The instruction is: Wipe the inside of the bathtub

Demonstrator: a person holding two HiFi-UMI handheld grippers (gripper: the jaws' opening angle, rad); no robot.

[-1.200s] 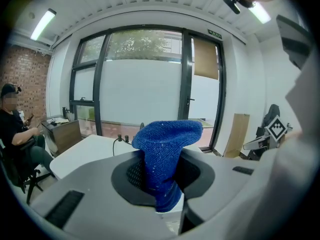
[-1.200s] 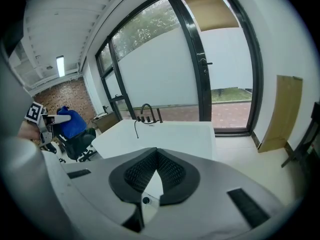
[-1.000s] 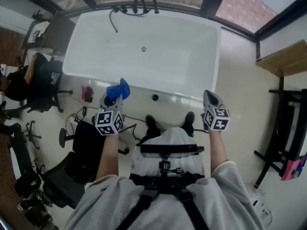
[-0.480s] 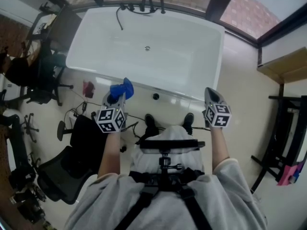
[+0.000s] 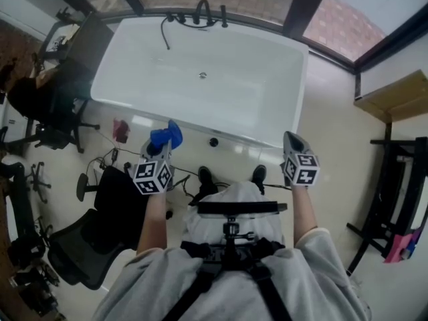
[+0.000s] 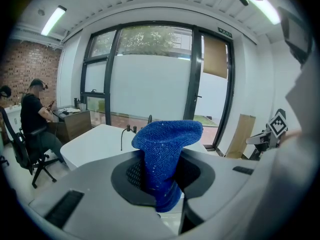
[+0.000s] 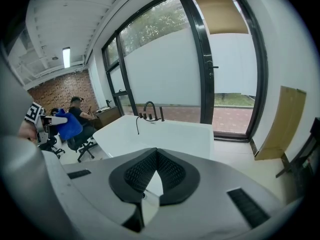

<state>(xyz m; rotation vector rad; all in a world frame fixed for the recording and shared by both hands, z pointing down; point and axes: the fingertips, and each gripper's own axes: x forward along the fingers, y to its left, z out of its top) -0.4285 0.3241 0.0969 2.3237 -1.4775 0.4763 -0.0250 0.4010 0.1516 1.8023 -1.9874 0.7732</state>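
Note:
The white bathtub [image 5: 114, 92] lies ahead of me, empty, with a drain [image 5: 202, 75] in its floor and a black faucet [image 5: 200, 11] at its far end. My left gripper [image 5: 160, 149] is shut on a blue cloth [image 5: 166, 136], held in the air just short of the tub's near rim, left of my feet. In the left gripper view the blue cloth [image 6: 164, 156] stands up from between the jaws of the left gripper [image 6: 161, 194]. My right gripper [image 5: 291, 141] hangs at the same height to the right, shut on nothing; in its own view the right gripper [image 7: 154, 158] points at the bathtub [image 7: 170, 134].
A person [image 5: 27, 99] sits at a desk left of the tub. Office chairs [image 5: 100, 226] and cables crowd the floor at my left, with a pink item [image 5: 120, 130] near the tub. A wooden shelf [image 5: 394, 95] and black rack [image 5: 394, 179] stand to the right. Glass doors [image 7: 230, 74] lie beyond the tub.
Both grippers keep their pose and grip. They sit slightly lower in the head view and the view has shifted a little over the tub.

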